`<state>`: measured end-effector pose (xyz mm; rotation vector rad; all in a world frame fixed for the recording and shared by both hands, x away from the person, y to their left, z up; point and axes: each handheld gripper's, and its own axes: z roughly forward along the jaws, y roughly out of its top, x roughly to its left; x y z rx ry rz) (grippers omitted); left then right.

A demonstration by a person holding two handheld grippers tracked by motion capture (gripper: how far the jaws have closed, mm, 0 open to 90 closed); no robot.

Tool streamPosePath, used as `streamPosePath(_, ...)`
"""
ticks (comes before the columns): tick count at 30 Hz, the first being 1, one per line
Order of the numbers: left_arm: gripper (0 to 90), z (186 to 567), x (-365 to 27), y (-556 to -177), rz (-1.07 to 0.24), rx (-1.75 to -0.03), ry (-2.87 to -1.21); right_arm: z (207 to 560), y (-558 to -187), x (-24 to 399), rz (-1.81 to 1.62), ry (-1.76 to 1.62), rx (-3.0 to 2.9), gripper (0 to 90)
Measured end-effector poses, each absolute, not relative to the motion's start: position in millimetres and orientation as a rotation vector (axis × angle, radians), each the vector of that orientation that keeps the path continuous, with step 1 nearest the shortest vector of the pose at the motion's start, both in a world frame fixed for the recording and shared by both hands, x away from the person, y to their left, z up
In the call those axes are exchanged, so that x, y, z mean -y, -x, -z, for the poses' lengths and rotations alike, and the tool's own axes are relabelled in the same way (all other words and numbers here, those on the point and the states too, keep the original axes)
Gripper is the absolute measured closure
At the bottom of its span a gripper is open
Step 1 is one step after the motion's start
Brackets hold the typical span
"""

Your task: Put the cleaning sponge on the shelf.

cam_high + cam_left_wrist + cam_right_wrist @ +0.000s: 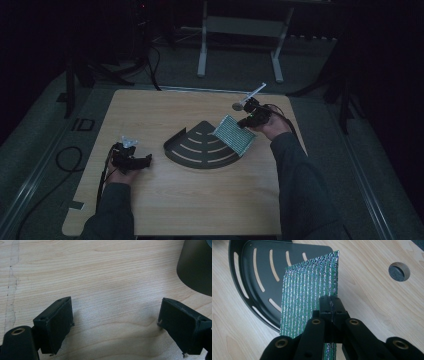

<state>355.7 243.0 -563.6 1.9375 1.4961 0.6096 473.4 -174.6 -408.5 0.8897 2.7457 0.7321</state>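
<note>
A dim room, seen from above, with a light wooden counter (pixel 165 200) and a person's two sleeved forearms coming in from its near edge.

The right hand-held gripper (pixel 248 119) is raised above the counter toward its far right corner. Its jaws are clenched on the edge of a shiny green-and-silver ribbed sheet (pixel 234 134). In the right gripper view the sheet (pixel 308 290) stands up from between the two black jaws, pinched near its right edge, its ridges running lengthwise away from the camera. From above, the sheet hangs tilted in the air, and its lower part overlaps the right side of a dark quarter-round tray (pixel 197 150).

The tray lies flat near the middle of the counter, with curved slots cut through its floor and a low raised rim along its curved side. In the right gripper view the tray (pixel 244 270) sits behind and to the left of the sheet, and a round hole in the counter (pixel 399 271) shows to the right.

The left hand-held gripper (pixel 135 161) sits low by the counter's left edge, well apart from the tray. In the left gripper view its jaws stand wide apart, released, with bare wood between them (pixel 115 320).
</note>
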Motion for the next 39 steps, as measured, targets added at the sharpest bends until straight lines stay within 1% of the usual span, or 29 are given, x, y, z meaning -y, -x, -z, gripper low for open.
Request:
streamPosePath(22, 12.5, 564, -243, -356, -0.608, -1.495, -1.939, 420, -479, 151, -0.712, -0.908, -2.751, 89.7)
streamPosePath(39, 12.5, 564, -243, -356, -0.608, -1.495, -1.937, 439, -477, 133, -0.680, -0.945, -2.741, 89.6)
